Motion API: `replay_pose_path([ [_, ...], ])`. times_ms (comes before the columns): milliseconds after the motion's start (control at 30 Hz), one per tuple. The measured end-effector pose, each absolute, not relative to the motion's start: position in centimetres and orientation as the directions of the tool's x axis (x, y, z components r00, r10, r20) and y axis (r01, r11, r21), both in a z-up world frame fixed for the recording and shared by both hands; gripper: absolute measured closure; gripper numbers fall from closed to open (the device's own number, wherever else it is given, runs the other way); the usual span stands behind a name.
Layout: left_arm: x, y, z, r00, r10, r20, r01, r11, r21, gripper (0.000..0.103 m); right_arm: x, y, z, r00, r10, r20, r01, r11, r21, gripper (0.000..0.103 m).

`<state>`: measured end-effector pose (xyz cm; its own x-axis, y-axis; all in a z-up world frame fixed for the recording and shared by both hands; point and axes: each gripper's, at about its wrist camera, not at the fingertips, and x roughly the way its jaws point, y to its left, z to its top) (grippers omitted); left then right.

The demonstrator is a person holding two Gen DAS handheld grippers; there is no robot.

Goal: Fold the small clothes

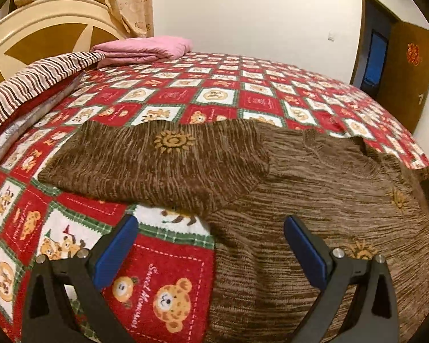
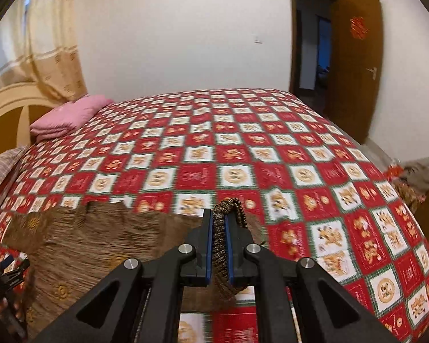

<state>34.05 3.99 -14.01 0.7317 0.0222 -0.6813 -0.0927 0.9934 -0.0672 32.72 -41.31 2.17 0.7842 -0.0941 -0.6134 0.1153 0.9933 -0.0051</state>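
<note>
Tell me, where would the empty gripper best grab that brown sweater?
Probably the sweater's near hem edge, just ahead of the open left gripper. Come in low from the camera side so one finger slides under. The knit lies flat on the bedspread, so only an edge offers purchase. The right gripper already pinches its own fold.

My left gripper (image 1: 210, 245) fills the frame bottom, black arms with blue pads (image 1: 115, 250) spread wide, nothing between them. Brown ribbed knit sweater with tan sun motifs (image 1: 314, 200) lies across centre and lower right, one sleeve (image 1: 146, 163) folded across toward centre left. It's on the red-and-white checked bear-print bedspread (image 1: 168, 294). Folded pink blanket (image 1: 146, 48) upper left, striped brown-and-cream cloth (image 1: 34, 83) at left edge. Brown wooden door (image 1: 406, 65) upper right.
</note>
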Motion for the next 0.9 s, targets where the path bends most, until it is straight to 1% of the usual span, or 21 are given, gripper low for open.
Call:
replay_pose_path([
  [267,34.1,5.1,-14.6,0.730,-0.035,-0.683,-0.091,0.985,-0.147,0.000,33.6,-34.4,3.4,0.789,-0.033,-0.614,0.004,0.999,-0.049,0.096],
  [467,34.2,6.1,-15.3,0.718,-0.079,-0.692,-0.102,0.971,-0.218,0.000,34.7,-28.8,2.8,0.771,0.022,-0.636,-0.087,0.994,-0.071,0.096],
  [667,34.0,6.5,-15.6,0.722,-0.099,-0.684,-0.108,0.962,-0.252,0.000,37.1,-22.5,-0.9,0.733,0.096,-0.673,-0.167,0.985,-0.042,0.096],
  [767,34.3,6.7,-16.0,0.708,-0.117,-0.697,-0.106,0.957,-0.269,0.000,38.9,-19.6,-4.6,0.699,0.150,-0.699,-0.193,0.981,0.018,0.094],
  [800,34.4,6.8,-16.1,0.704,-0.122,-0.699,-0.108,0.955,-0.276,0.000,39.9,-18.7,-6.7,0.652,0.198,-0.732,-0.211,0.975,0.075,0.085],
  [833,34.4,7.1,-16.2,0.702,-0.130,-0.700,-0.111,0.951,-0.288,0.000,40.5,-18.1,-8.5,0.603,0.230,-0.764,-0.217,0.969,0.120,0.064],
  [867,34.4,7.2,-16.2,0.705,-0.136,-0.696,-0.109,0.949,-0.297,0.000,40.7,-17.8,-9.7,0.573,0.249,-0.781,-0.215,0.965,0.150,0.053],
  [900,34.3,7.3,-16.2,0.707,-0.139,-0.694,-0.109,0.948,-0.300,0.000,40.6,-17.6,-11.3,0.536,0.290,-0.793,-0.215,0.955,0.204,0.049],
])
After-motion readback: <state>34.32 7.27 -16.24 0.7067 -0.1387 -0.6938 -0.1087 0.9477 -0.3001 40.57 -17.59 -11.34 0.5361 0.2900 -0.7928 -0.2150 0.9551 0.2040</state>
